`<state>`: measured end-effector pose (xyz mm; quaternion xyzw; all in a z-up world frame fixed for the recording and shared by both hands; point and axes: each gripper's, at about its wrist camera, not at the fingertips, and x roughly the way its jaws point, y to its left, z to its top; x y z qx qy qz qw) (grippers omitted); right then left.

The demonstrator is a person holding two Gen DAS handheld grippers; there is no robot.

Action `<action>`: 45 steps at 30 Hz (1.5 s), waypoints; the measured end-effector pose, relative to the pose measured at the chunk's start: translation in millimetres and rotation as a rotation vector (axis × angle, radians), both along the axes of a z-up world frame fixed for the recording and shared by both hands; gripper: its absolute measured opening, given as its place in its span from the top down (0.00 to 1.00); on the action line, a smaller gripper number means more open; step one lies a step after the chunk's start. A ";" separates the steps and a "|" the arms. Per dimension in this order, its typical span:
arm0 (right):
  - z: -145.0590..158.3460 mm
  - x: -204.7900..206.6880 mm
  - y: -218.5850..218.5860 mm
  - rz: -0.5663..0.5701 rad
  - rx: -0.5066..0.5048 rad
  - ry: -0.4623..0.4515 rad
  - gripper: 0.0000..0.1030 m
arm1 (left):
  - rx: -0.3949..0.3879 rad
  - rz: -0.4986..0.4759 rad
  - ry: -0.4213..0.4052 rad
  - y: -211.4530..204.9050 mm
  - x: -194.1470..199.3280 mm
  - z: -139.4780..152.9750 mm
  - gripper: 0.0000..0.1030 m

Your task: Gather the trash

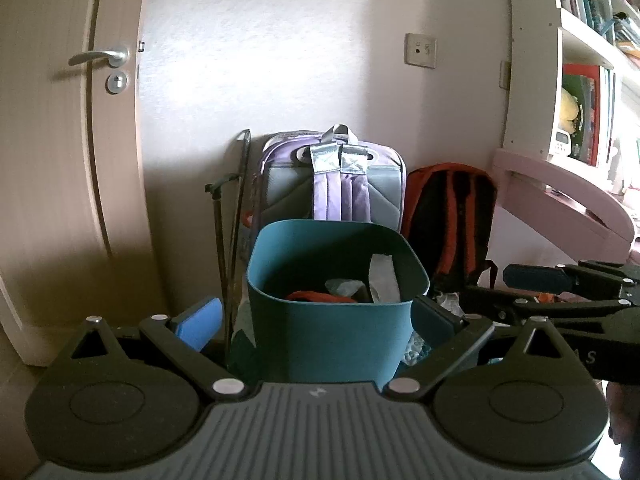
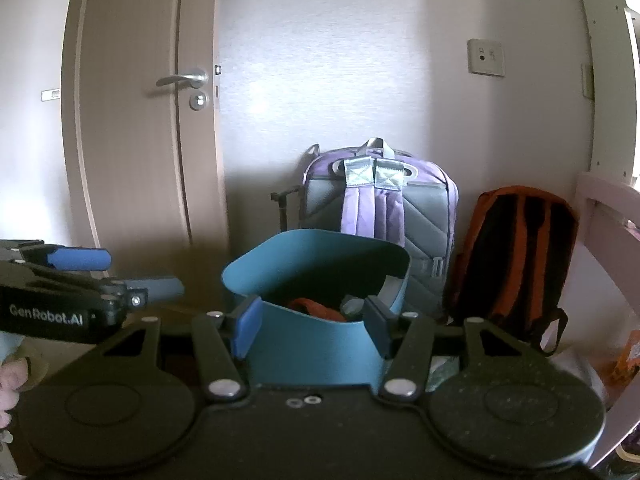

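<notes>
A teal trash bin (image 1: pixel 332 328) stands on the floor in front of both grippers; it also shows in the right wrist view (image 2: pixel 316 344). Inside lie an orange piece (image 1: pixel 320 297), a white wrapper (image 1: pixel 383 280) and crumpled grey-white trash (image 1: pixel 344 286). My left gripper (image 1: pixel 316 322) is open and empty, its fingers wide on either side of the bin. My right gripper (image 2: pixel 312 326) is open and empty, its blue pads (image 2: pixel 246 330) flanking the bin's near wall. Each gripper shows in the other's view, the right one (image 1: pixel 532 278) at the right and the left one (image 2: pixel 120 276) at the left.
A purple and grey backpack (image 1: pixel 334 178) and an orange and black backpack (image 1: pixel 452 216) lean on the wall behind the bin. A closed door (image 1: pixel 72 140) is at the left. A pink desk and bookshelf (image 1: pixel 580 120) are at the right. Dark poles (image 1: pixel 234 240) stand beside the bin.
</notes>
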<state>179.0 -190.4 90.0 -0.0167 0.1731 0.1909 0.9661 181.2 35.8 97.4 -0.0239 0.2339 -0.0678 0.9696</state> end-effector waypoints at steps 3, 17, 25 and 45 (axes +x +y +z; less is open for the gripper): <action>1.3 -1.1 0.7 0.005 0.001 -0.001 0.46 | -0.005 -0.002 0.003 1.3 -1.0 -0.1 0.02; 2.1 -2.1 3.4 0.005 -0.006 -0.002 0.46 | -0.014 -0.013 0.002 3.4 -3.1 0.9 0.02; 2.4 -2.3 3.1 0.010 0.001 0.002 0.46 | -0.011 -0.005 0.005 3.7 -1.8 0.0 0.02; 1.4 -3.0 3.5 0.010 -0.002 0.007 0.46 | -0.003 -0.008 0.003 4.0 -4.2 -2.9 0.01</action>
